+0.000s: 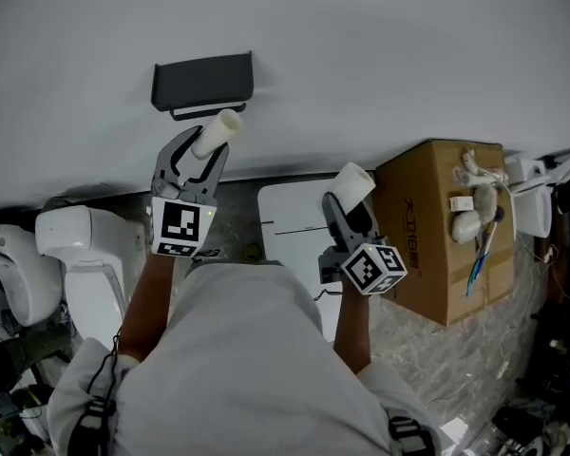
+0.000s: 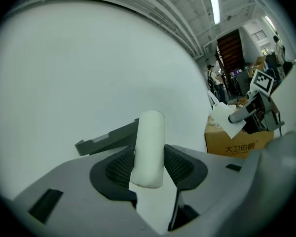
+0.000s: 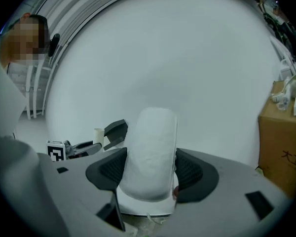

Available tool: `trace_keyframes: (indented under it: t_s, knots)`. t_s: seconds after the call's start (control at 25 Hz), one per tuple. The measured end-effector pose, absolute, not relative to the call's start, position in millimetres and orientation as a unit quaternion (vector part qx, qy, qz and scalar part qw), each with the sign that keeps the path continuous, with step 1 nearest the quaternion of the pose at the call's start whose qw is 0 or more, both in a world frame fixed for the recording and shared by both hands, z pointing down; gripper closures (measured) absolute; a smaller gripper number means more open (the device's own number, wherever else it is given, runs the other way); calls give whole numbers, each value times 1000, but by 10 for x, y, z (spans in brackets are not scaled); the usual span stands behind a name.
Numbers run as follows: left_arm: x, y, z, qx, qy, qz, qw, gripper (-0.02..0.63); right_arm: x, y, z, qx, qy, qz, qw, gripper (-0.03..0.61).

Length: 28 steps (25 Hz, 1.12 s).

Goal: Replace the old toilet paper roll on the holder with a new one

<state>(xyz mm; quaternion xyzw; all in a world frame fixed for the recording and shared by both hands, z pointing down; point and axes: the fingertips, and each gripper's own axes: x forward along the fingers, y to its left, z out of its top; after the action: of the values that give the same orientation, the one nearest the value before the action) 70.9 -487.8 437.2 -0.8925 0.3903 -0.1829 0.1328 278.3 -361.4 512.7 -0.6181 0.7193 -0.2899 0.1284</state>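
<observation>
Shirt (image 1: 247,350), white wall (image 1: 380,55) w/ dark holder (image 1: 202,82)

Wall (image 1: 361,46): plain white, unbroken.
Floor (image 1: 236,224): dark and speckled; a white panel (image 1: 290,212) lies flat on it.
Right: brown cardboard box (image 1: 437,245) near the wall.
Left: white toilet (image 1: 76,255).
Light: ceiling strip lamp (image 2: 214,4).

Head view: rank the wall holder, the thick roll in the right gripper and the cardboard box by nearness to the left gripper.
1. Wall holder: just above the left gripper, which grips the thin roll.
2. Thick roll: to its right, in the right gripper.
3. Cardboard box: far right.
</observation>
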Motion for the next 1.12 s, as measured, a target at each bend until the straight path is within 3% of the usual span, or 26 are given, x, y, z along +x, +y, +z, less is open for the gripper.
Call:
trace_keyframes:
  t_s: [0.4,0.56,0.72,0.96,1.12]
  knots:
    - [-54,-4862,4188,-865,478,-127,86,402,2720,-3986,4958,-584,679,-362,259,276]
    - [-349,-4866,4197,-851,499,-134,91,402,2739,-4217,4983,-555,595,-432,389,278]
    - [-640,-4877,4179,-840,515,-144,92,401,2652,-4522,5030,-570,560,-445,404,279]
    - [-1083,-4903,4206,-823,538,-159,87,402,2397,-4891,4976,-485,487,-494,532,281]
    - [-1294,-4904,4207,-817,548,-161,83,401,2315,-5053,5024,-472,462,-505,556,281]
